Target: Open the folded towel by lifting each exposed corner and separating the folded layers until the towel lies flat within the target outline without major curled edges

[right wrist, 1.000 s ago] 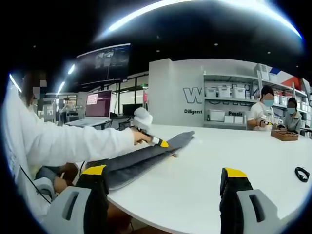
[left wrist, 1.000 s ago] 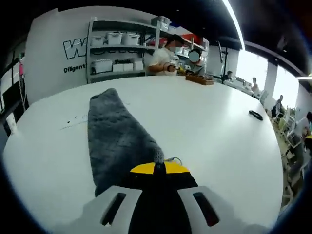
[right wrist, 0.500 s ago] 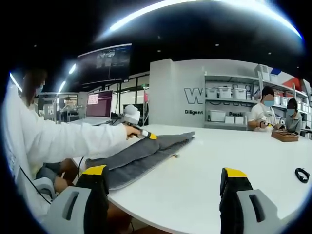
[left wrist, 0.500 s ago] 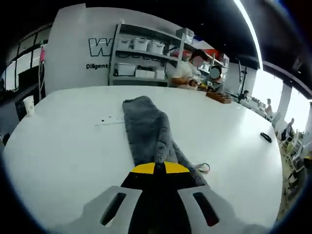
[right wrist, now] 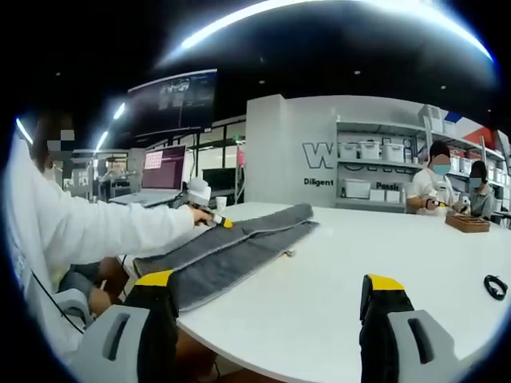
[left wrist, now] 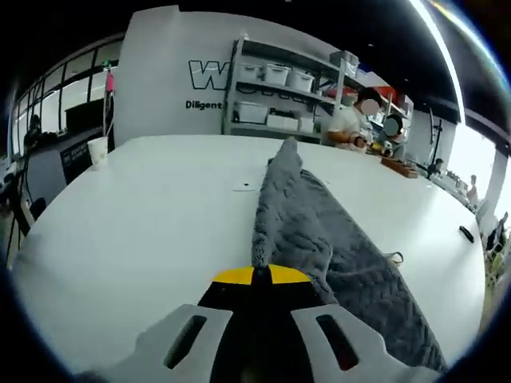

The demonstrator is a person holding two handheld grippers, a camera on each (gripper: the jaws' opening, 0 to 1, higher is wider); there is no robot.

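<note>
A: Where was the towel (left wrist: 319, 231)?

B: In the left gripper view the grey towel ran from the centre toward the lower right, draped on the white table (left wrist: 144, 215), with one edge pinched up into a ridge. The left gripper (left wrist: 252, 275) had its jaws clenched on that edge, the yellow tips meeting at the cloth.

A: How would that step be done well?

B: I'd judge the lifted layer should be carried sideways away from the rest, held low and taut, so it peels over without dragging the whole towel along. Let go only once the edge lies flat, or it may curl.

A: And the right gripper (right wrist: 271, 307)?

B: Its jaws stood wide apart at the bottom of its own view, grasping nothing, well short of the towel (right wrist: 231, 251).

A: What did that view add?

B: The towel's full length, a long strip from lower left to centre, plus the left gripper (right wrist: 217, 222) at its upper edge, held by a white sleeve (right wrist: 96, 231). The left gripper view alone showed the pinch itself. I couldn't make out a target outline in either.
</note>
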